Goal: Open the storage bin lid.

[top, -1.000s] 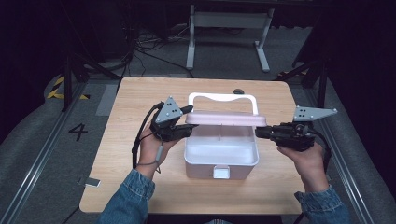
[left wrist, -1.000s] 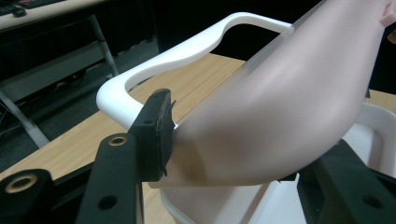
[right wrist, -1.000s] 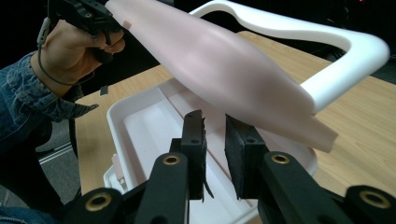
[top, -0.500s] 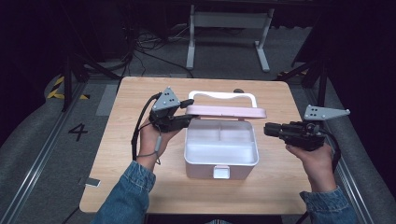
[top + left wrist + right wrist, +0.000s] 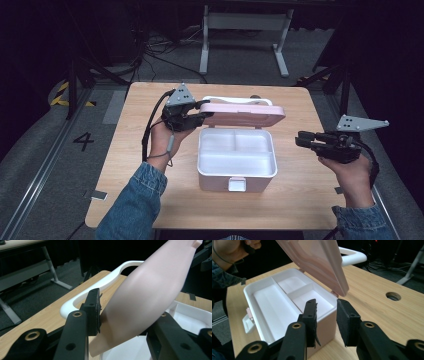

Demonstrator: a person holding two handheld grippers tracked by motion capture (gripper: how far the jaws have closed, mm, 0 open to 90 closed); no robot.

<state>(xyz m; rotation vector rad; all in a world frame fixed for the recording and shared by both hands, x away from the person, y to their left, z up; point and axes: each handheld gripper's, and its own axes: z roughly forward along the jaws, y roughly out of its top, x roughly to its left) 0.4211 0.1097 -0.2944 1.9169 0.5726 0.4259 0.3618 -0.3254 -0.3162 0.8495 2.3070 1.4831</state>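
**Pink Lid Up, White Box Open**

As the person leans in from the near side of the table [image 5: 150,200], the high view shows a white box [image 5: 237,172] standing in the middle of the wood. Its pink lid [image 5: 245,113] is tipped up at the back, and a white handle [image 5: 235,99] peeks out behind it. Inside the box are one long room at the front and two smaller rooms behind. The left gripper [image 5: 202,111] is at the lid's left end, and its jaws have just been closing. The right gripper [image 5: 299,138] hangs in the air to the right of the box, well apart from it, with nothing in it.

In the left gripper view, the pink lid [image 5: 150,290] slants right between the two black jaws. The left pad [image 5: 94,311] presses on the lid's edge; the right jaw lies behind the lid. The white handle [image 5: 100,287] curves behind.

In the right gripper view, the jaws stand apart with only air between the pads [image 5: 312,320], and they have just been opening. The white box [image 5: 287,302] sits just past them, with the lid [image 5: 317,260] raised above it. A round hole [image 5: 393,296] shows in the table top.
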